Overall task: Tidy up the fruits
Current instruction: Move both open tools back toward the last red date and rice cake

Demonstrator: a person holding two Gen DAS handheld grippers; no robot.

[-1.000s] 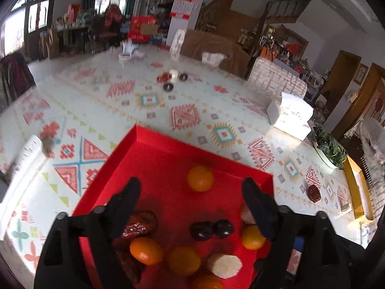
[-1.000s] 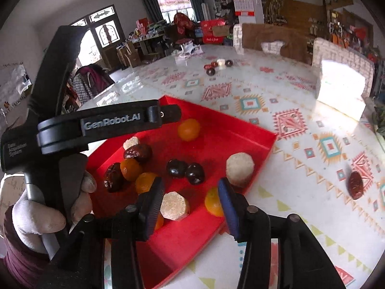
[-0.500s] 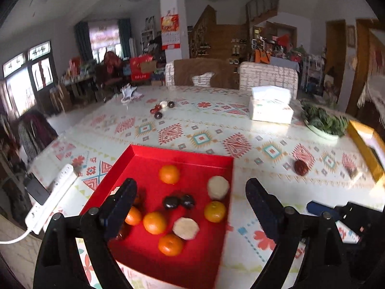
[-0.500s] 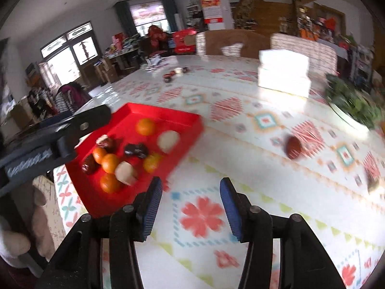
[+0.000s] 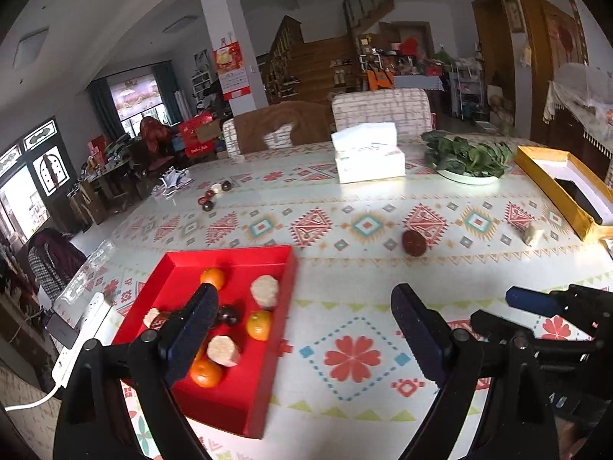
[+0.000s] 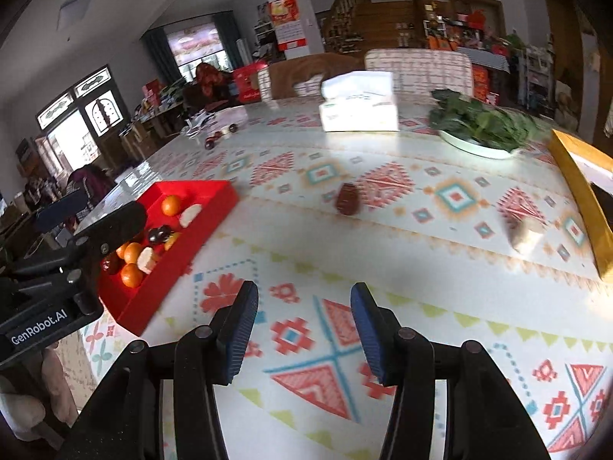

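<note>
A red tray (image 5: 268,345) holds several oranges (image 5: 259,324), dark fruits and pale cut pieces (image 5: 264,290); it lies at the lower left in the left wrist view and at the left (image 6: 161,299) in the right wrist view. A loose dark red fruit (image 5: 413,242) (image 6: 348,199) and a pale chunk (image 5: 533,234) (image 6: 526,233) lie on the patterned tablecloth, well beyond both grippers. My left gripper (image 5: 304,306) is wide open and empty, its left finger over the tray's edge. My right gripper (image 6: 303,299) is open and empty above bare cloth.
A white tissue box (image 5: 367,157), a plate of greens (image 5: 467,157) and an open yellow box (image 5: 563,188) stand at the back and right. Small dark fruits (image 5: 212,195) sit far left. A white power strip (image 5: 80,337) lies at the table's left edge.
Both grippers have swung right, away from over the tray, which now sits at the left of each view. The loose dark fruit and pale chunk have come into view ahead.
</note>
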